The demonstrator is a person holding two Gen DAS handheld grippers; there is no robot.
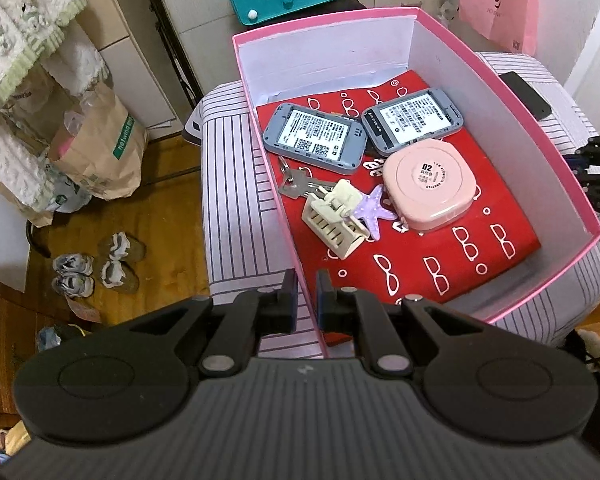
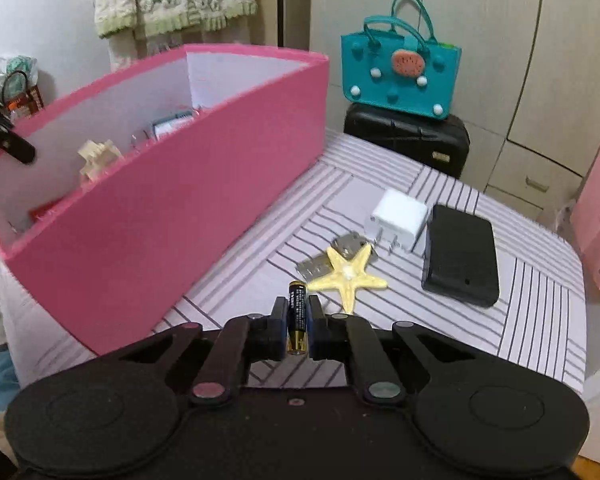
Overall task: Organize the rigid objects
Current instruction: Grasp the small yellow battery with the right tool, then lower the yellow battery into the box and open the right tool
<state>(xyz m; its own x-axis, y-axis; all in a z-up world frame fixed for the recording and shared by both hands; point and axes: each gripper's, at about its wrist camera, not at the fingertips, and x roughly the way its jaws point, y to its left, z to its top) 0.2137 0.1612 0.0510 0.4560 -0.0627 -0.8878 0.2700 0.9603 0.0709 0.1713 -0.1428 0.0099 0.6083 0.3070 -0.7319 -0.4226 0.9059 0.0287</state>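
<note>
Two claw pads (image 2: 279, 322) pinching cylindrical battery (image 2: 297, 320) (black, gold-tipped), striped cloth (image 2: 500, 320)

The pink box's (image 2: 172, 184) wall hides most of its contents. Keys (image 2: 342, 254) lie half under the starfish (image 2: 350, 276). The battery's (image 2: 297, 316) print is unreadable.

1. A striped bedcover (image 2: 520, 300) is spreading across the bed.
2. Pale wardrobe doors (image 2: 500, 60) are standing behind the bed.
3. A black suitcase (image 2: 408, 136) is sitting at the bed's far edge, carrying a teal bag (image 2: 400, 68).
4. A wooden floor (image 1: 164, 216) is showing beside the bed, where shoes (image 1: 96, 264) are lying.
</note>
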